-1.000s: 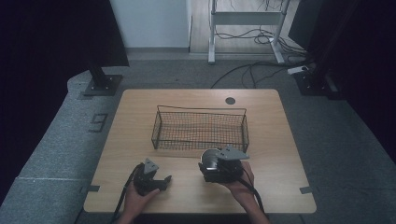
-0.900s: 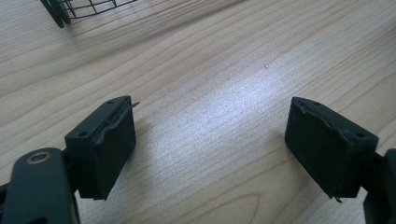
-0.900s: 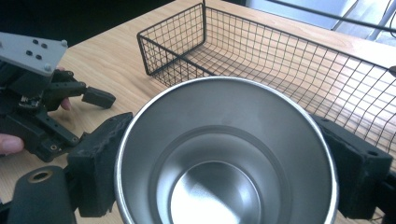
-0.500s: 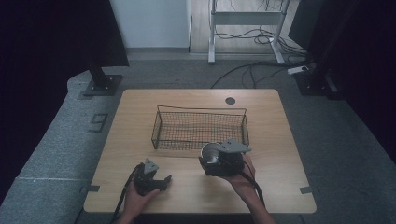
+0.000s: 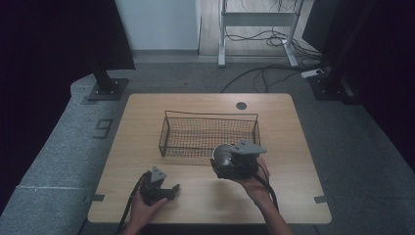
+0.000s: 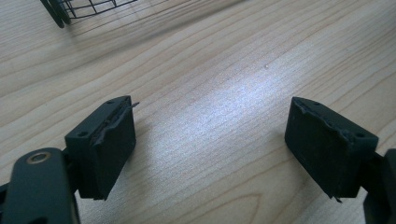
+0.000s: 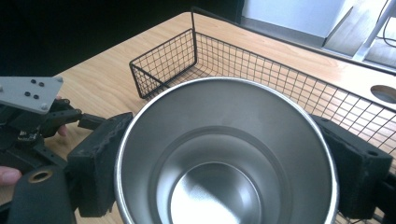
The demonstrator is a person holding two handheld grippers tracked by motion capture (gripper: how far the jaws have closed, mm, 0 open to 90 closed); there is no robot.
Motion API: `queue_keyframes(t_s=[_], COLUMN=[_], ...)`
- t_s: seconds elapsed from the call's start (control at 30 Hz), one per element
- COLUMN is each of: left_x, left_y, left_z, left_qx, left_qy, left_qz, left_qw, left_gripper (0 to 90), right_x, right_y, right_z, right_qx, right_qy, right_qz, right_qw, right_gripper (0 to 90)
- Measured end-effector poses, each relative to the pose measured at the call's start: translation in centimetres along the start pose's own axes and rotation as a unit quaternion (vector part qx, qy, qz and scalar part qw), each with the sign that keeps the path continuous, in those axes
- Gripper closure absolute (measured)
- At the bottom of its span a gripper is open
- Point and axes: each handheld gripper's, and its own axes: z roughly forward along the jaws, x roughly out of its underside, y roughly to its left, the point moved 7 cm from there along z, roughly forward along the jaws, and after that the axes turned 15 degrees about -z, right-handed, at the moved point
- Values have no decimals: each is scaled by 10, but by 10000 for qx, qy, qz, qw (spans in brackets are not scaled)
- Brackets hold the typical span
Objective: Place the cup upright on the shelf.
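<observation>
A shiny steel cup [image 7: 224,154] is clamped between the two black jaws of my right gripper [image 5: 226,161], which is shut on it and holds it in the air at the near rim of the black wire basket [image 5: 209,132]. The cup [image 5: 223,154] looks empty inside. Low over the near left of the wooden table [image 5: 293,147], my left gripper [image 5: 169,190] is open, its pads [image 6: 105,140] wide apart with bare wood between them. The basket's corner [image 6: 70,9] shows at the top of the left gripper view.
The basket [image 7: 243,60] sits at the table's middle and looks empty. A round cable hole [image 5: 241,105] is in the tabletop at the far side. Black stands [image 5: 105,83] and cables lie on the floor beyond the table.
My right gripper has lifted the cup and carried it forward towards the basket's near rim. The left gripper has stayed put.
</observation>
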Motion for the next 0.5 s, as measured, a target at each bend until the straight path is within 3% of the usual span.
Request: queue_keyframes(t_s=[0.5], left_x=[0], left_y=[0], left_z=[0], left_qx=[0], left_qy=[0], left_qz=[-1], left_qw=[10000], left_gripper=[163], right_x=[-9], right_y=[-16], right_z=[2], right_qx=[100], right_qy=[-21], right_qz=[83], right_qw=[9999], right_gripper=[135])
